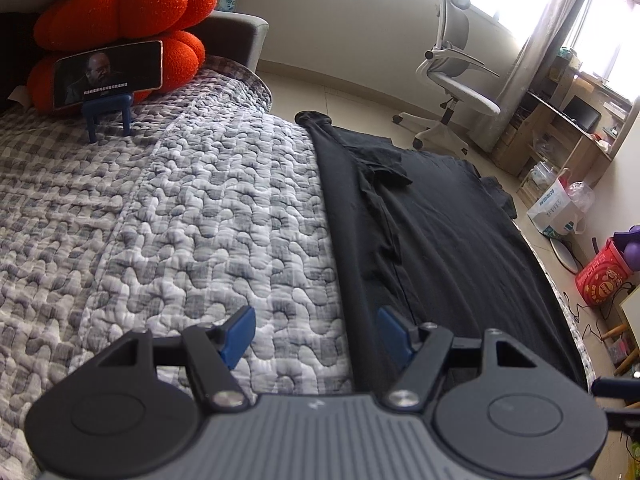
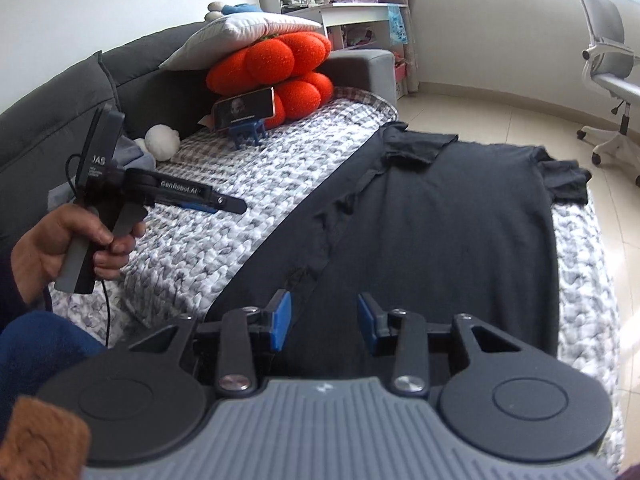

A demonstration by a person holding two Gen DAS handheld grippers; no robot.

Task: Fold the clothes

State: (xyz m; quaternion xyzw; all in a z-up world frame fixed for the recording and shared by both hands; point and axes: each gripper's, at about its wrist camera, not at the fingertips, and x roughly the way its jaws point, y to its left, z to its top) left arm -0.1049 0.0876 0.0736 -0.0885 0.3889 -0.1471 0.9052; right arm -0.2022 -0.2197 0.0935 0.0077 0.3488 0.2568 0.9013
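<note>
A black T-shirt [image 1: 448, 224] [image 2: 460, 224] lies flat on the grey-and-white quilt [image 1: 180, 208] [image 2: 248, 200]. Its left side is folded inward in a long strip, with one sleeve lying over the chest. My left gripper [image 1: 317, 333] hovers open above the shirt's folded left edge, one pad over quilt, one over black cloth. A hand [image 2: 72, 244] holds that left gripper [image 2: 230, 205], which also shows in the right wrist view, over the quilt. My right gripper [image 2: 325, 320] stands open low over the shirt's near end, with nothing pinched between its blue pads.
Orange pumpkin cushions [image 1: 120, 12] [image 2: 280, 64] and a phone on a blue stand [image 1: 108, 80] [image 2: 244, 112] sit at the far end. A grey sofa back [image 2: 60, 100] runs along the left. An office chair [image 1: 452, 76], a desk and bags [image 1: 556, 204] stand on the floor to the right.
</note>
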